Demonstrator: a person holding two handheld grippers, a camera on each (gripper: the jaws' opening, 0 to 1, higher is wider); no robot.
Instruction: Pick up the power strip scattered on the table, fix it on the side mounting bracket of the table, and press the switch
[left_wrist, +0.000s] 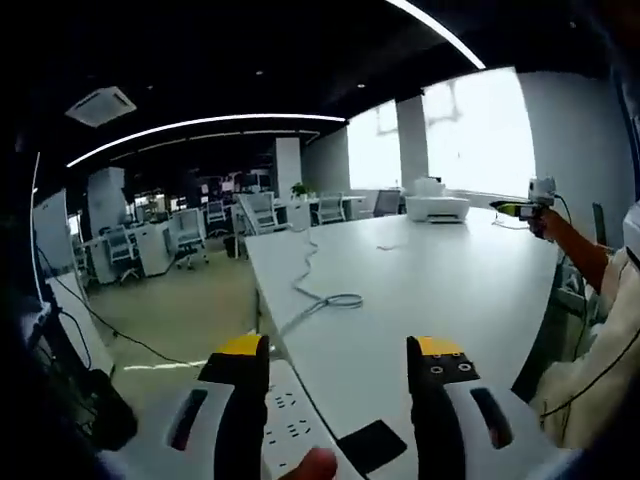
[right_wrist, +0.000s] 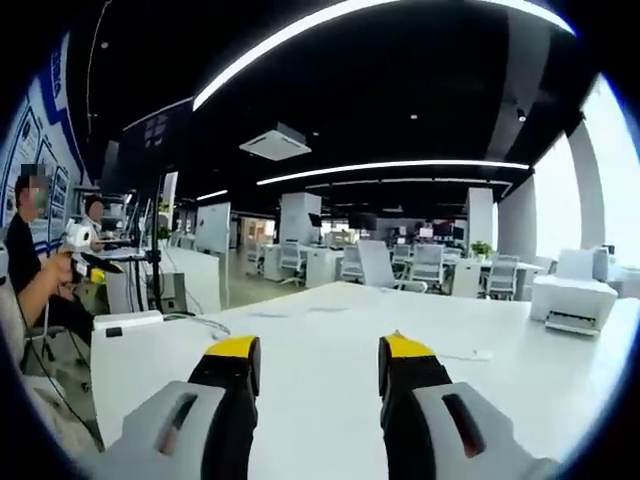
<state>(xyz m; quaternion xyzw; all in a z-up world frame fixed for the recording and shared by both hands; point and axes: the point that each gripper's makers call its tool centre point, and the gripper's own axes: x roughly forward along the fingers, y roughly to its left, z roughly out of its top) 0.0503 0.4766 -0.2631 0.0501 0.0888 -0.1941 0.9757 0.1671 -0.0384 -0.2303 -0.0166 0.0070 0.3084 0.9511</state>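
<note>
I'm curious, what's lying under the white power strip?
The power strip rests on the white table, at its near edge. The left gripper covers part of it, hiding what's underneath there.

1. The left gripper view looks along the white table (left_wrist: 440, 280) from low at its near corner, facing the far windows.
2. The right gripper view sits higher above the same tabletop (right_wrist: 330, 330), facing the open office.
3. Both take in the tabletop and the white printer (left_wrist: 436, 207) (right_wrist: 572, 300) at its far edge.
</note>
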